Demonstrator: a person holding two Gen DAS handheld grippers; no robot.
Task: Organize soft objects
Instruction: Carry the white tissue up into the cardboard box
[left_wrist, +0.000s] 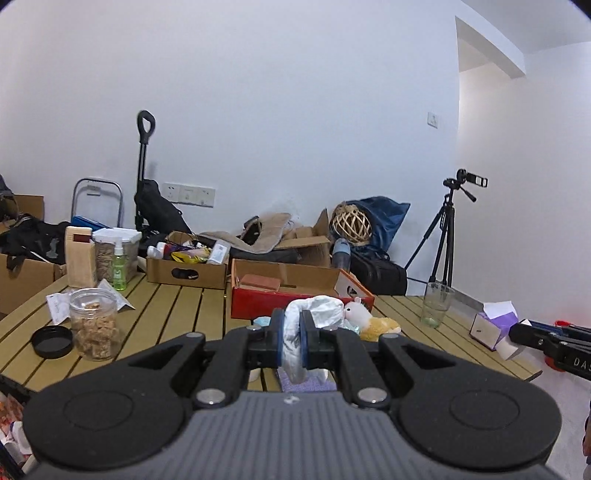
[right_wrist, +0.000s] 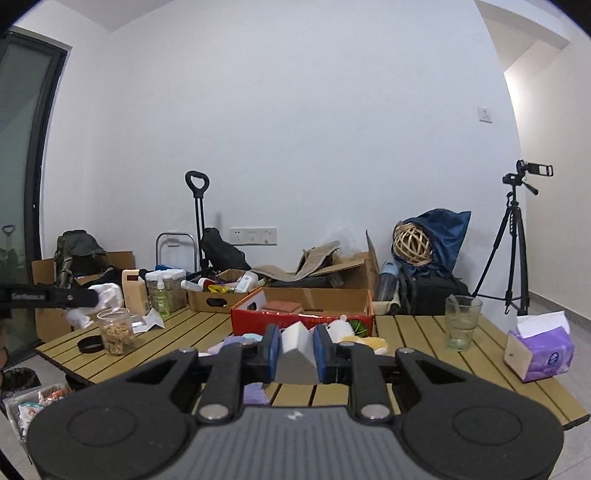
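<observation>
My left gripper (left_wrist: 292, 325) is shut on a crumpled white cloth (left_wrist: 321, 308), which bulges out above and below the blue pads. In the right wrist view the left gripper (right_wrist: 93, 296) reaches in from the left with that cloth (right_wrist: 109, 295) at its tip. My right gripper (right_wrist: 297, 339) is shut on a white and grey sponge block (right_wrist: 297, 354). It also shows at the right edge of the left wrist view (left_wrist: 517, 331). A white plush toy (left_wrist: 356, 312), a yellow plush (left_wrist: 382, 326) and a purple cloth (left_wrist: 306, 382) lie on the slatted table (left_wrist: 177, 306) below.
A red cardboard box (left_wrist: 258, 301) stands just behind the soft things. An open jar of snacks (left_wrist: 94, 325) and its black lid (left_wrist: 51, 341) are at the left. A glass (right_wrist: 461, 323) and a purple tissue pack (right_wrist: 543, 354) are at the right. Boxes, bags and a tripod (right_wrist: 513, 236) stand behind the table.
</observation>
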